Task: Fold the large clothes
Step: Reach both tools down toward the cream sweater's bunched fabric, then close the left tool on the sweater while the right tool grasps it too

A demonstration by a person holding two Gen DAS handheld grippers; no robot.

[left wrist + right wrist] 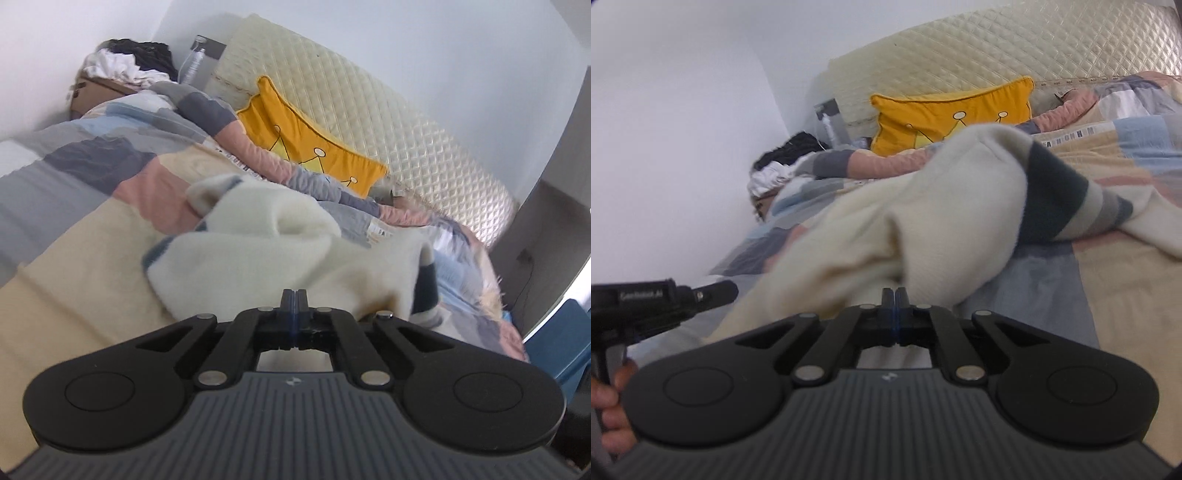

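Note:
A cream knit sweater (280, 251) with dark blue and grey stripes lies bunched on the patchwork quilt (92, 206) of a bed. My left gripper (294, 295) is shut on the sweater's near edge. In the right wrist view the same sweater (923, 229) rises in a fold, its striped sleeve (1067, 206) trailing right. My right gripper (894, 295) is shut on the sweater's edge. The left gripper's body (661, 299) and the hand holding it show at the left edge of that view.
A yellow crown cushion (310, 140) leans on the quilted cream headboard (388, 110). A cardboard box with piled clothes (122, 70) and a plastic bottle (194, 61) sit in the far corner by the white wall. A blue object (557, 339) stands beside the bed.

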